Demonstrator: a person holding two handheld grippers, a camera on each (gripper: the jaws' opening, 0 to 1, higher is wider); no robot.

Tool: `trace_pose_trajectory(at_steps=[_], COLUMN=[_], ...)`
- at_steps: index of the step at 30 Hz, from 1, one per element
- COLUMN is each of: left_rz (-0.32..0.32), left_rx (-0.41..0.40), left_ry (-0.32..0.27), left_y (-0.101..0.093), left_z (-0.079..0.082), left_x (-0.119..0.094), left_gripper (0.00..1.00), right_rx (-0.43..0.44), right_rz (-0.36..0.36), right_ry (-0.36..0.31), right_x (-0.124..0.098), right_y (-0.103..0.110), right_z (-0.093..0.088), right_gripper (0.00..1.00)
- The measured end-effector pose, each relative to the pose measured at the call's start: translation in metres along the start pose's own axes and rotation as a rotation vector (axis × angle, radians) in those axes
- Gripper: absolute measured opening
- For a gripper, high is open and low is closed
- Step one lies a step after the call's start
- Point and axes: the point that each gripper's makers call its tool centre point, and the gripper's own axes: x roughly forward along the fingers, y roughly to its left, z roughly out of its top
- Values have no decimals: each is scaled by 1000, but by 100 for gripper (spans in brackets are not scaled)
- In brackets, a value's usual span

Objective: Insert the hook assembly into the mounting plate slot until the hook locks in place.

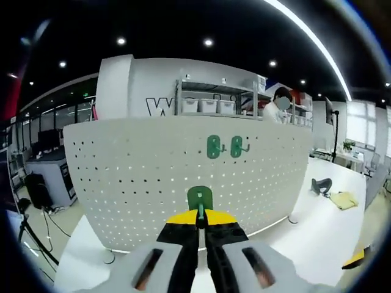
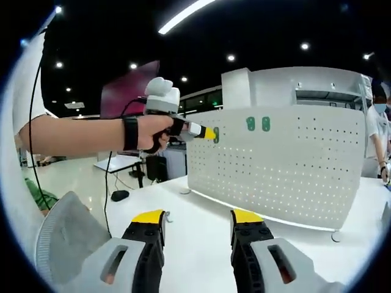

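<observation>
A white perforated mounting plate [image 1: 153, 165] stands upright on the white table. Two green hooks [image 1: 213, 146] [image 1: 236, 146] hang side by side on it near the top. My left gripper [image 1: 201, 221] is shut on a third green hook [image 1: 200, 198], held right against the plate below those two. In the right gripper view, a hand holds the left gripper [image 2: 209, 132] with the green hook [image 2: 216, 135] at the plate [image 2: 287, 165], left of the two mounted hooks [image 2: 250, 124] [image 2: 266, 124]. My right gripper [image 2: 198, 223] is open over the table with nothing between its jaws.
On the table [image 1: 317, 232] to the right lie a black tool [image 1: 321, 185] and a yellow cloth [image 1: 343, 199]. A person [image 1: 275, 107] stands behind the plate by a shelf of bins [image 1: 208, 105]. A grey chair back [image 2: 67, 238] sits at the lower left.
</observation>
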Motion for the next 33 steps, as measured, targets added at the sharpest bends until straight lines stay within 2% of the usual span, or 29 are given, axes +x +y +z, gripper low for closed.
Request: trace_pose_trajectory(at_steps=[8,15,33], left_rz=[14,46,67], left_rx=[24,44,54], left_ry=[-20,-32,-30], left_y=[2,7,8], left_z=[16,28,38], left_x=[11,16,43], left_gripper=[2,2,2], right_rx=[16,28,43], right_rz=[-1,-18,-51], right_ry=[14,3,6], right_x=[0,-3,-8], right_y=[-1,-5,-17], right_z=[-8,-6,-10], right_gripper=[45,46,45])
